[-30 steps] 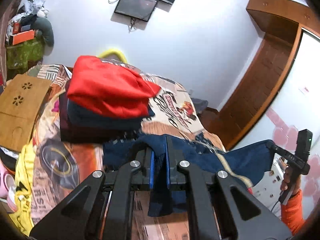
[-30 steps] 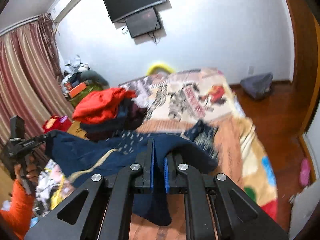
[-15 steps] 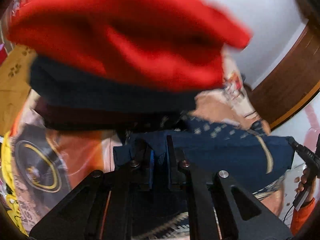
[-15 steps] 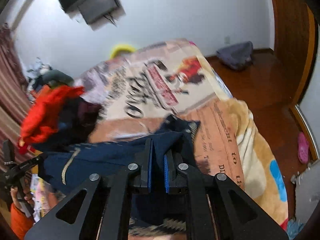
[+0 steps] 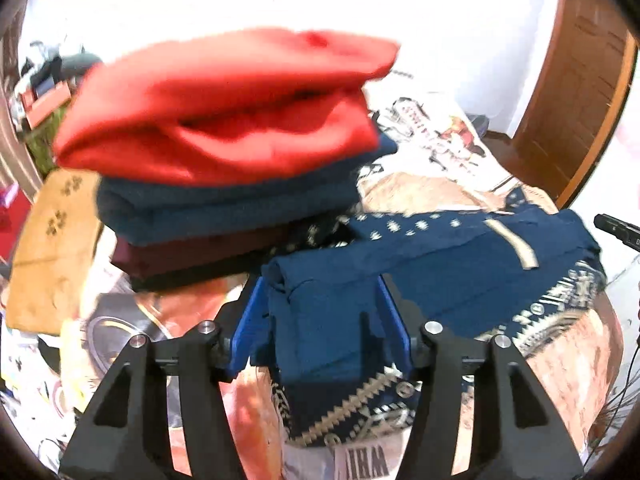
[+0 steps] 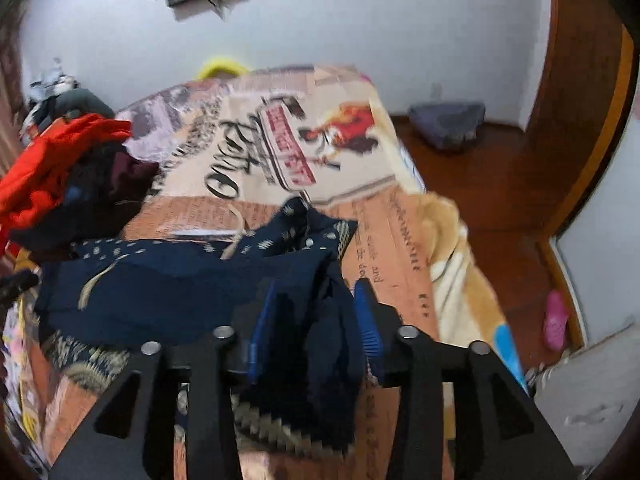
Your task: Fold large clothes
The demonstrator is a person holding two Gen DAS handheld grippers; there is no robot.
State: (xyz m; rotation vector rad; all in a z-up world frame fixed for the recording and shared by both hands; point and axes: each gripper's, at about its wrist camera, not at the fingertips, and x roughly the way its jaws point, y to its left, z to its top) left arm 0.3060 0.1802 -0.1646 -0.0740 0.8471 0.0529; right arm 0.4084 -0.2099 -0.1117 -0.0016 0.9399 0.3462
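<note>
A navy garment [image 5: 440, 256] with beige patterned trim lies folded on the printed bed cover [image 5: 432, 160], right beside a pile of folded clothes [image 5: 224, 216] topped by a red one [image 5: 224, 112]. My left gripper [image 5: 320, 292] hangs low over the garment's left end. Its jaws are opening, with a fold of navy cloth between the blue pads [image 5: 246, 332]. In the right wrist view the navy garment [image 6: 168, 284] stretches to the left, and my right gripper [image 6: 316, 292] is over its right end. Those jaws are opening too, and bunched cloth stands loosely between them.
A wooden lap board [image 5: 52, 248] lies left of the pile. A wooden door [image 5: 580, 92] stands at the right. On the floor beyond the bed are a grey bag [image 6: 448, 124] and a pink slipper [image 6: 556, 320]. Bare bed cover [image 6: 280, 140] lies beyond the garment.
Both grippers came down toward the bed with the navy garment, close to the pile. Their jaws, shut on the cloth before, now stand apart, and the garment rests on the cover.
</note>
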